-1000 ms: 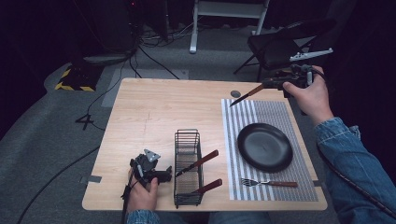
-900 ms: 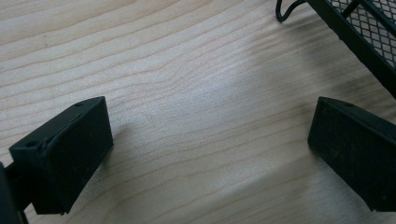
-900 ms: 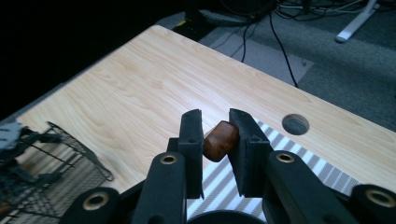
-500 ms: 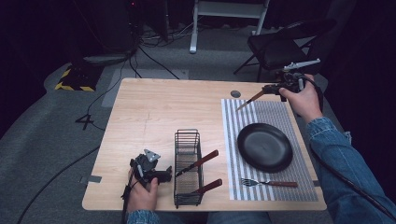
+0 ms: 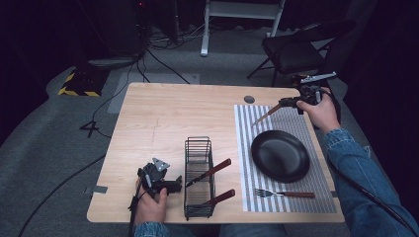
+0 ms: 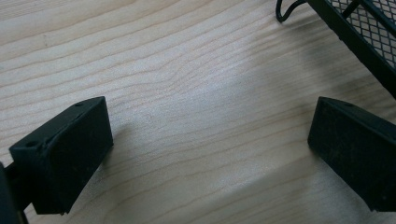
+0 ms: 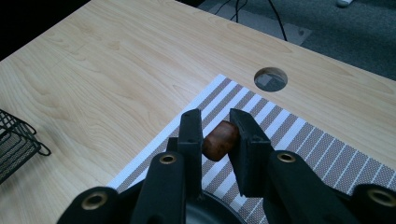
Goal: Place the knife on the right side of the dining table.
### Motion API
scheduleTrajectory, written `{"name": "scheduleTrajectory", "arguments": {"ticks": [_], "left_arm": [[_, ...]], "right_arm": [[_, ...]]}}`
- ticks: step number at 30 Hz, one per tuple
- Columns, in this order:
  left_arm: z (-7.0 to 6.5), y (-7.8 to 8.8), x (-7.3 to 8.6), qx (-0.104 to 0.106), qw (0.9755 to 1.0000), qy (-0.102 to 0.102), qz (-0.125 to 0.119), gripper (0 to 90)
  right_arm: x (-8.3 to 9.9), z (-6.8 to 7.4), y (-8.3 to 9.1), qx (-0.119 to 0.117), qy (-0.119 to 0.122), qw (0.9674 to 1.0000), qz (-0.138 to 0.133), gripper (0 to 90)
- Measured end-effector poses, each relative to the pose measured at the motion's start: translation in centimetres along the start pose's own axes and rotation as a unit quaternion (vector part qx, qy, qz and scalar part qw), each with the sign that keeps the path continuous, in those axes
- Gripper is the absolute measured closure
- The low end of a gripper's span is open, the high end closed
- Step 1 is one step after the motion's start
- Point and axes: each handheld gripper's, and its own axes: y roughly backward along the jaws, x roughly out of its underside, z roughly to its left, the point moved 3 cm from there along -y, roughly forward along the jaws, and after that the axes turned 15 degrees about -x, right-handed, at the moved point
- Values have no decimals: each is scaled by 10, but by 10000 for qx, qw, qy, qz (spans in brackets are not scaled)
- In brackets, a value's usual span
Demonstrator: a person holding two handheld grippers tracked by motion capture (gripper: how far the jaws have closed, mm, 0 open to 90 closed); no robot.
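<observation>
I'm seeing the right claw [image 7: 215, 135] gripping a brown-handled utensil [image 5: 269, 112], now lower over the striped mat [image 5: 291, 129]; left claw [image 6: 210, 149] gaping, unmoved.

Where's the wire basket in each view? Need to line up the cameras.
High view: the wire basket stands near the table's front edge, left of the striped mat.
Left gripper view: one corner of it shows at the top right.
Right gripper view: part of its mesh shows at the left edge.
Shared landmark: the light wood table under it.
</observation>
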Motion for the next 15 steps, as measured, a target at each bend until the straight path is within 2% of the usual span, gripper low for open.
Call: {"name": "scheduleTrajectory", "arguments": {"ticks": [4, 7, 9, 15], "left_arm": [[0, 0, 0, -2, 10000, -1, 0, 0], [0, 0, 0, -2, 10000, 2, 0, 0], [0, 0, 0, 0, 10000, 1, 0, 1], [0, 0, 0, -6, 10000, -2, -3, 1]], "right_arm": [[2, -6, 2, 391, -202, 9989, 136, 755], [5, -9, 3, 403, -511, 9979, 38, 760], [6, -10, 4, 448, -630, 9970, 9, 756], [11, -18, 5, 828, -965, 9919, -2, 710]]}}
